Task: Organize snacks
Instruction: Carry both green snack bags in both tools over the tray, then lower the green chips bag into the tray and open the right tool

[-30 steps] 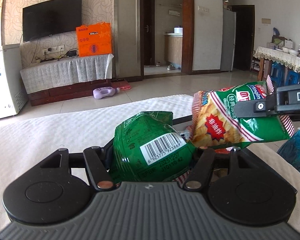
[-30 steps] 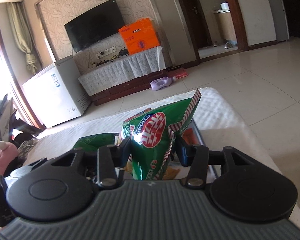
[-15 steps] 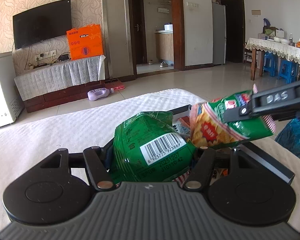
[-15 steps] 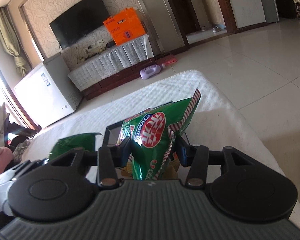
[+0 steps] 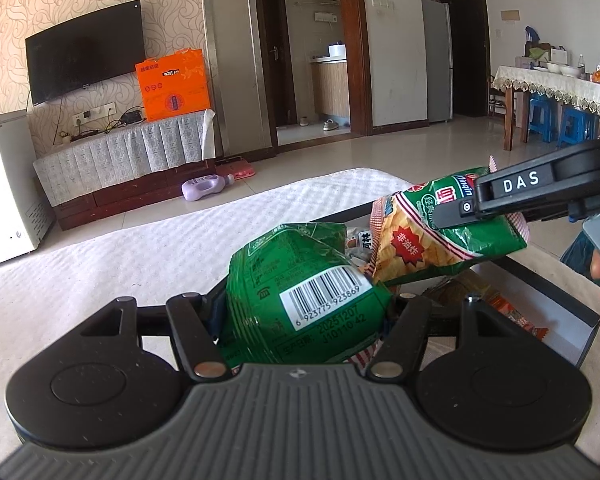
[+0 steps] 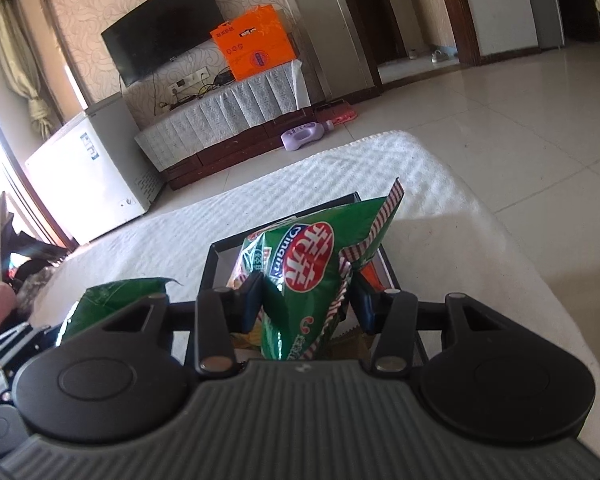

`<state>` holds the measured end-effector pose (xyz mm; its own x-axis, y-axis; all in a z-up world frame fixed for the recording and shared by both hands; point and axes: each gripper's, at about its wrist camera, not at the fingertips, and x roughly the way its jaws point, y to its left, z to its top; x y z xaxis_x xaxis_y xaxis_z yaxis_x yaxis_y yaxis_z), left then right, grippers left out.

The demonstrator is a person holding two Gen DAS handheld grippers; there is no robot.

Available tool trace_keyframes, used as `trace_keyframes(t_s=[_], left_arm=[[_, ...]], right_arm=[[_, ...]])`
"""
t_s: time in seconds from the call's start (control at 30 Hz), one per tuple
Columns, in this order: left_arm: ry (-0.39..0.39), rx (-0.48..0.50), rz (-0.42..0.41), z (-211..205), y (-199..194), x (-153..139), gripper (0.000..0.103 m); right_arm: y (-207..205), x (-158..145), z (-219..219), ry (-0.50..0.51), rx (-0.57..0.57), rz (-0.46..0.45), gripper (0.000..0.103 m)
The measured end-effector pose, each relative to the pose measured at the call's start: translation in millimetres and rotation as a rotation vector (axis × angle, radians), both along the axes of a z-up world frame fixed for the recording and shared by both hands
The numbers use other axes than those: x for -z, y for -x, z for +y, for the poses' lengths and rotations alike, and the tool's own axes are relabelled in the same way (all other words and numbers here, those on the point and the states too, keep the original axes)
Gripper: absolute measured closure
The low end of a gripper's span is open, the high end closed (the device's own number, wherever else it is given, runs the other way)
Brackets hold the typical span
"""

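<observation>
My left gripper (image 5: 302,308) is shut on a green snack bag with a barcode (image 5: 300,300), held above the white-covered table. My right gripper (image 6: 308,300) is shut on a green chip bag (image 6: 312,272) and holds it over a black tray (image 6: 216,256). In the left wrist view the chip bag (image 5: 432,236) hangs from the right gripper (image 5: 460,210) over the tray (image 5: 556,284), which holds several other snack packets (image 5: 508,312). The barcode bag also shows at the left of the right wrist view (image 6: 116,304).
The white textured tablecloth (image 5: 100,264) covers the surface around the tray. A blue bag (image 5: 580,252) lies at the table's right. Beyond are a tiled floor, a TV stand with an orange box (image 5: 174,84), a white freezer (image 6: 88,172) and a dining table (image 5: 556,88).
Both grippers have risen a little with their bags. The chip bag now hangs over the tray, and more of the tray's inside shows.
</observation>
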<state>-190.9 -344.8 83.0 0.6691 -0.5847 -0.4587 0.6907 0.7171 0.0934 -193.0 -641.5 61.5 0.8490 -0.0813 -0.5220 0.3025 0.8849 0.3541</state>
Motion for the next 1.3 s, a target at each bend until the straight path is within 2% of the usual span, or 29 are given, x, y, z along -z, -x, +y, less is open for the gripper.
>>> trace_keyframes(t_s=[0.1, 0.23, 0.33, 0.5, 0.7, 0.83, 1.03, 1.1, 1.23, 1.3], left_arm=[[0.004, 0.001, -0.001, 5, 4, -2, 0.034], [0.005, 0.004, -0.001, 9, 5, -4, 0.034], [0.0, 0.009, -0.011, 14, 10, -4, 0.034], [-0.011, 0.006, -0.016, 23, 14, -4, 0.033], [-0.013, 0.001, -0.023, 31, 19, -5, 0.033], [-0.015, 0.005, -0.032, 36, 23, -5, 0.033], [-0.002, 0.008, -0.037, 42, 25, -10, 0.033], [0.005, 0.011, -0.036, 42, 27, -13, 0.033], [0.018, 0.027, -0.041, 36, 31, -19, 0.033], [0.022, 0.041, -0.042, 31, 35, -21, 0.033]], right_arm=[[6, -5, 6, 0.03, 0.0, 0.014, 0.05], [15, -8, 10, 0.049, 0.009, 0.019, 0.041], [22, -11, 12, 0.048, 0.019, 0.007, 0.04], [24, -13, 27, 0.089, -0.039, 0.029, 0.04], [29, 0, 30, -0.009, -0.074, 0.091, 0.039], [40, 0, 38, -0.054, -0.111, 0.102, 0.037], [65, 2, 57, -0.047, -0.153, 0.143, 0.037], [74, 1, 60, -0.035, -0.148, 0.129, 0.037], [86, -10, 55, -0.003, -0.087, 0.038, 0.037], [87, -12, 46, -0.026, -0.043, -0.011, 0.037]])
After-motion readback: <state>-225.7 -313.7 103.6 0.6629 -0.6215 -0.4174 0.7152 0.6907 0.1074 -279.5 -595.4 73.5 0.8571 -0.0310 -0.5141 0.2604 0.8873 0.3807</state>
